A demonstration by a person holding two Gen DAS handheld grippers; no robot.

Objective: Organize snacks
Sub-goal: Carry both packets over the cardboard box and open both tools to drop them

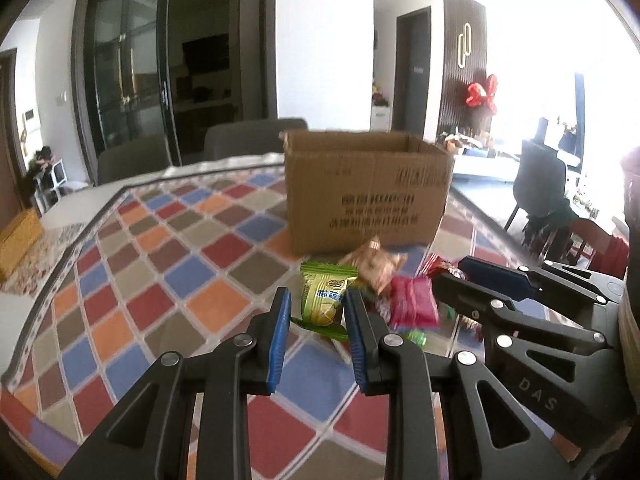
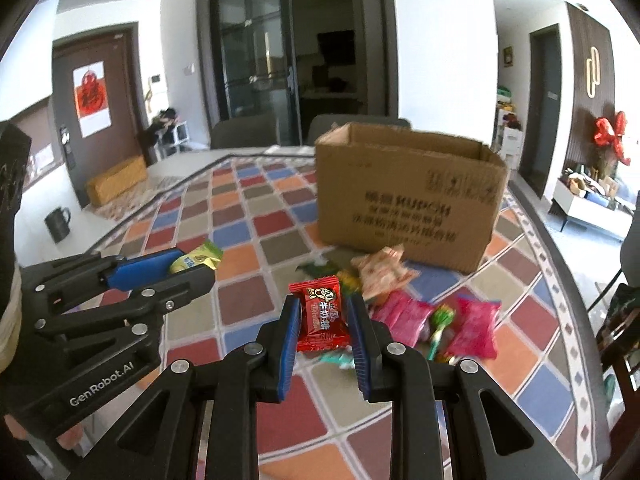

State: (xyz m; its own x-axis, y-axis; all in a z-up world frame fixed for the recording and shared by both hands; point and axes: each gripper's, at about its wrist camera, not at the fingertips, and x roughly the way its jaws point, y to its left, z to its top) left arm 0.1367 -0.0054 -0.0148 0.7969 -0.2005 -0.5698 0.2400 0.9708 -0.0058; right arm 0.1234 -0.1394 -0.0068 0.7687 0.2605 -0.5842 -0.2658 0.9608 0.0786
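The left gripper [image 1: 317,312] is closed on a green candy packet [image 1: 324,300], which stands upright between its blue pads with its top edge poking above the fingertips. The right gripper [image 2: 324,320] is likewise clamped on a red candy packet [image 2: 322,318], held upright between the two pads, its crimped top rising just past the tips. Both packets are off the checkered tablecloth [image 2: 248,264]. Just beyond and to the right of the right gripper's tips lies the loose pile: a tan wrapper [image 2: 382,274], two pink packets [image 2: 402,316], and a small green-striped sweet [image 2: 440,320] between the pink ones. Farther ahead of both grippers, past the pile, stands the open cardboard box [image 2: 408,196], its near wall facing the fingers. In the right wrist view the left gripper shows at the left, just beside, with the green packet at its tip.
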